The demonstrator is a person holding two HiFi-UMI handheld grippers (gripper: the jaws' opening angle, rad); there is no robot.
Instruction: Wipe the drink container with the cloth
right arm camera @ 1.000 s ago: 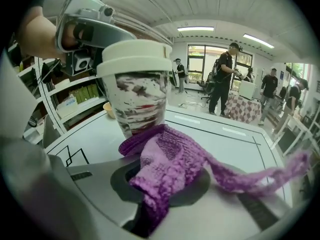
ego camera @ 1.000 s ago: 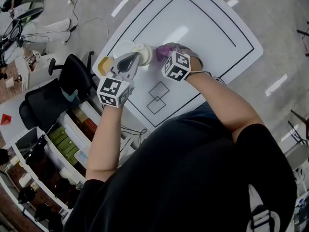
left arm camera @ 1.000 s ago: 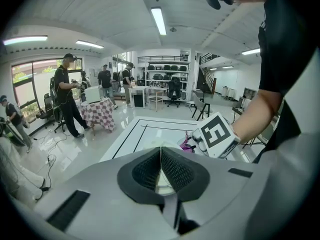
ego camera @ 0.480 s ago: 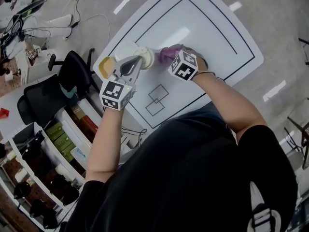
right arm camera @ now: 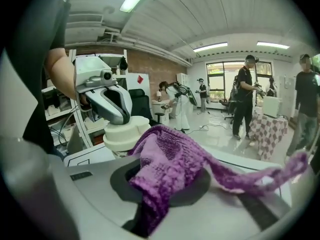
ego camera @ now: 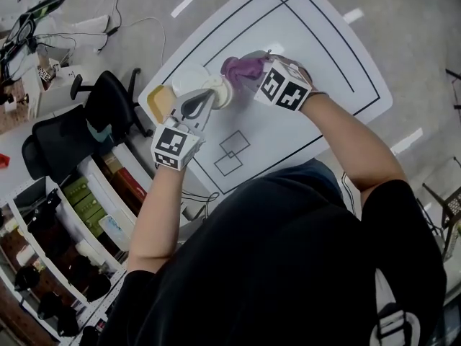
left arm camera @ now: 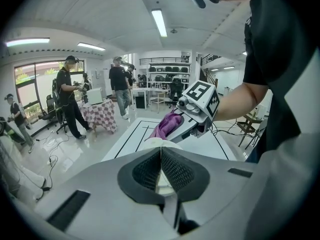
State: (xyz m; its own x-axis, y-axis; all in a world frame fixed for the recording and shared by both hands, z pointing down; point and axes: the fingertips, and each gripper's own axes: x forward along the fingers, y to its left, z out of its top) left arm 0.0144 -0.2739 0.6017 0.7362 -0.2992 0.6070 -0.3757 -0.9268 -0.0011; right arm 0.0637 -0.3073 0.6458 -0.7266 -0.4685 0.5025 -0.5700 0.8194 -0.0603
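The drink container (ego camera: 222,89) is a white cylinder with a cream cap, upright near the left corner of the white table (ego camera: 324,42). My left gripper (ego camera: 207,96) sits on its top, jaws shut on the cap; the cap (left arm camera: 150,143) shows just past the closed pads. My right gripper (ego camera: 253,69) is shut on a purple cloth (ego camera: 238,67), held just above and beside the container's far side. In the right gripper view the cloth (right arm camera: 170,164) bunches over the jaws, and the container (right arm camera: 125,133) stands close behind it under the left gripper (right arm camera: 107,104).
A yellow round piece (ego camera: 158,101) and a white round piece (ego camera: 189,76) lie by the table's left edge. An office chair (ego camera: 108,114) and shelves of bottles (ego camera: 79,215) stand to the left. Several people stand far off (left arm camera: 67,99).
My right gripper has lifted with the purple cloth, moving from beside the container to higher against its far side. The left gripper and the container have kept still.
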